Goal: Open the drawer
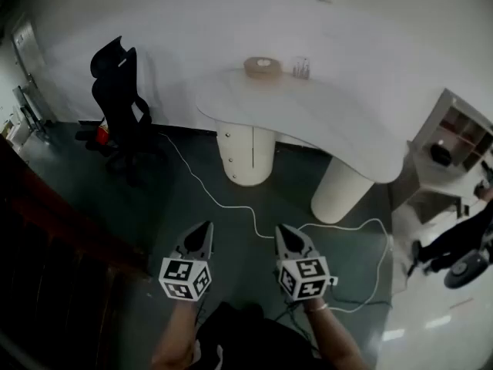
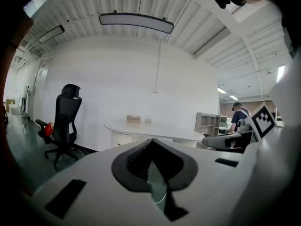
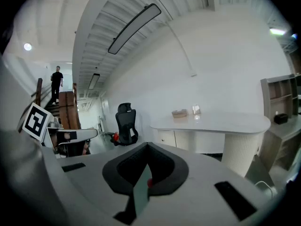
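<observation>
A white curved desk [image 1: 308,110] stands against the far wall. Under its left end is a rounded white drawer unit [image 1: 245,154] with small knobs down its front, all drawers closed. The same drawer unit [image 2: 123,138] shows far off in the left gripper view and again, as the drawer unit [image 3: 165,138], in the right gripper view. My left gripper [image 1: 204,230] and right gripper [image 1: 283,231] hang side by side over the dark floor, well short of the desk, both pointing toward it. Each has its jaws together with nothing between them.
A black office chair [image 1: 119,102] stands left of the desk. A white cable [image 1: 231,205] snakes over the floor in front of the grippers. A wooden railing [image 1: 54,230] runs along the left. An open shelf [image 1: 454,133] and a person [image 1: 454,241] are at the right.
</observation>
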Demonstrator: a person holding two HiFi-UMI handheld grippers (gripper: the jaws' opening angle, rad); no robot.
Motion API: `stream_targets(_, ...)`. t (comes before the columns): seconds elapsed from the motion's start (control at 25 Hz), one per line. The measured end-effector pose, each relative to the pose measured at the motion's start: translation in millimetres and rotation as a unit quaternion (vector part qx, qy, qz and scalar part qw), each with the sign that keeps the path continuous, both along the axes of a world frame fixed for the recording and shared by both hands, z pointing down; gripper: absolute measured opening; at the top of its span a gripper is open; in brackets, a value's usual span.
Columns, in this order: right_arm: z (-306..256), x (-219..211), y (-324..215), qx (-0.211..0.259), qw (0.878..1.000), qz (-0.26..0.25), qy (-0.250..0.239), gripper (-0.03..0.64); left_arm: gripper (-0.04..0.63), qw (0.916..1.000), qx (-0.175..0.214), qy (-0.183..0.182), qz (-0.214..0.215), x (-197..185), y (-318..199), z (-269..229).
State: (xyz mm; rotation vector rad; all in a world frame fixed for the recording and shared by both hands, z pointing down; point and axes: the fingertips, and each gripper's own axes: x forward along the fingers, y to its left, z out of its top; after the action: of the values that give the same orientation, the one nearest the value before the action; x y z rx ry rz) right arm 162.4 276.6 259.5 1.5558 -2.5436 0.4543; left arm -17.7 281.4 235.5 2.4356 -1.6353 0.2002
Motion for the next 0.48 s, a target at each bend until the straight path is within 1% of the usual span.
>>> stream_targets(0.12, 0.8, 2.5, 9.6, 0.002, 1.0, -0.001, 0.003, 0.003, 0.003, 1.0, -0.004, -0.003, 0.002, 4.7, 8.0, 2.4)
stream_targets(0.32, 2.2, 4.4, 18.8, 0.006, 1.0, -0.004, 0.008, 0.003, 0.003, 0.9999, -0.011, -0.003, -0.009, 7.2, 16.3, 8.8)
stream_targets(0.48, 3.5, 5.6, 20.4, 0.004, 1.0, -0.004, 0.003, 0.003, 0.003, 0.9998, -0.012, -0.012, -0.012, 9.2, 16.4, 10.9)
